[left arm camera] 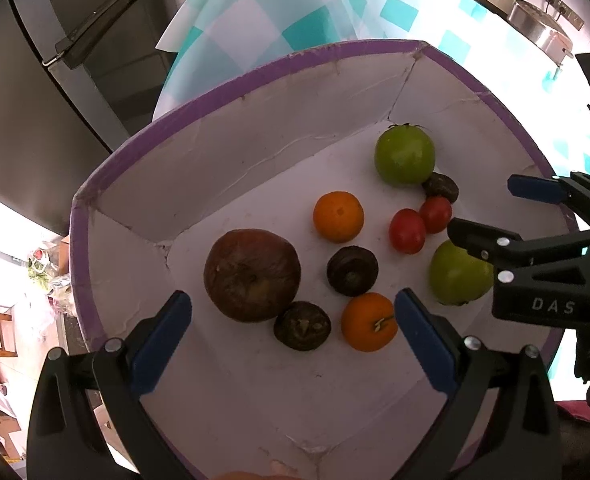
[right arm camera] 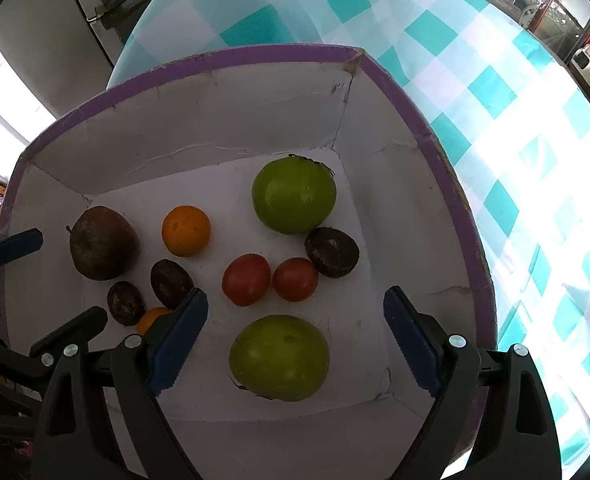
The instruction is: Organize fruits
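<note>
Both tongs point(left arm camera: 293, 344) point(right arm camera: 295, 340) agape, empty; box point(right arm camera: 215, 60) on checked tablecloth point(right arm camera: 495, 100), fridge point(left arm camera: 55, 80) behind.

Teal-and-white checked tablecloth point(right arm camera: 475, 92), grey fridge point(left arm camera: 95, 52) behind, bright daylight

A white box with a purple rim point(right arm camera: 435, 148) holds all the fruit on its flat floor. A large brown round fruit point(left arm camera: 251, 275) lies near the left wall. Two oranges sit apart: one orange point(left arm camera: 338, 216) mid-floor, the other orange point(left arm camera: 369, 322) closer in, stem stub showing. Three small dark wrinkled fruits are spread about: one point(left arm camera: 352, 270) between the oranges, one point(left arm camera: 302, 325) touching the brown fruit, one point(left arm camera: 440, 187) against the far green fruit point(left arm camera: 404, 155). Two red tomatoes point(right arm camera: 269, 279) touch side by side. A second green fruit point(right arm camera: 279, 357) lies nearest.
</note>
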### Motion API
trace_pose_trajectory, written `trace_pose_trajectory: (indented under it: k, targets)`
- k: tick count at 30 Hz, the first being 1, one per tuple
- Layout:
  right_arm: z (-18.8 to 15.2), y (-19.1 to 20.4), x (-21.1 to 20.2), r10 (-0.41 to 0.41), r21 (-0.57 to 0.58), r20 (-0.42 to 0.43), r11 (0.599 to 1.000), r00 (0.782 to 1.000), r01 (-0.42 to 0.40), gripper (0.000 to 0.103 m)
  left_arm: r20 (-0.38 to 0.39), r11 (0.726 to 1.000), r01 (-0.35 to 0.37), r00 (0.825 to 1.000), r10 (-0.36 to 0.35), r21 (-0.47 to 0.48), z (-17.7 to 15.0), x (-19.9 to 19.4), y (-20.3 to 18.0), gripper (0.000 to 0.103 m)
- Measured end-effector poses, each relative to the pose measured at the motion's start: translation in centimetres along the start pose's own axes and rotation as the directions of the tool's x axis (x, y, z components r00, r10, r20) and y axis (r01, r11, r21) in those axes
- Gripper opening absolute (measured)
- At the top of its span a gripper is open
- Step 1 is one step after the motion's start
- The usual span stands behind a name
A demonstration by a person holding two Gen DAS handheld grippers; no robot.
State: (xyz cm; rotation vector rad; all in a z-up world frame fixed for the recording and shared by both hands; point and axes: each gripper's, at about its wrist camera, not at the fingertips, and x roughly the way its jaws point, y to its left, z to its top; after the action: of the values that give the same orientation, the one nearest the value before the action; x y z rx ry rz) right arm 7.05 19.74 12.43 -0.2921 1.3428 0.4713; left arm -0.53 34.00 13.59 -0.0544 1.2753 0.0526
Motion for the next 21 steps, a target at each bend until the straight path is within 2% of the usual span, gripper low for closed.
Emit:
trace_pose_trajectory:
  k: [21]
  targets:
    - [0.29,-0.28,0.93,0.011,0.016,-0.019,1.0,1.0,-0.011,0.087,-0.017,1.0,-0.009,1.0,0.009,0.012,-0.02,0.56,0.13,0.101]
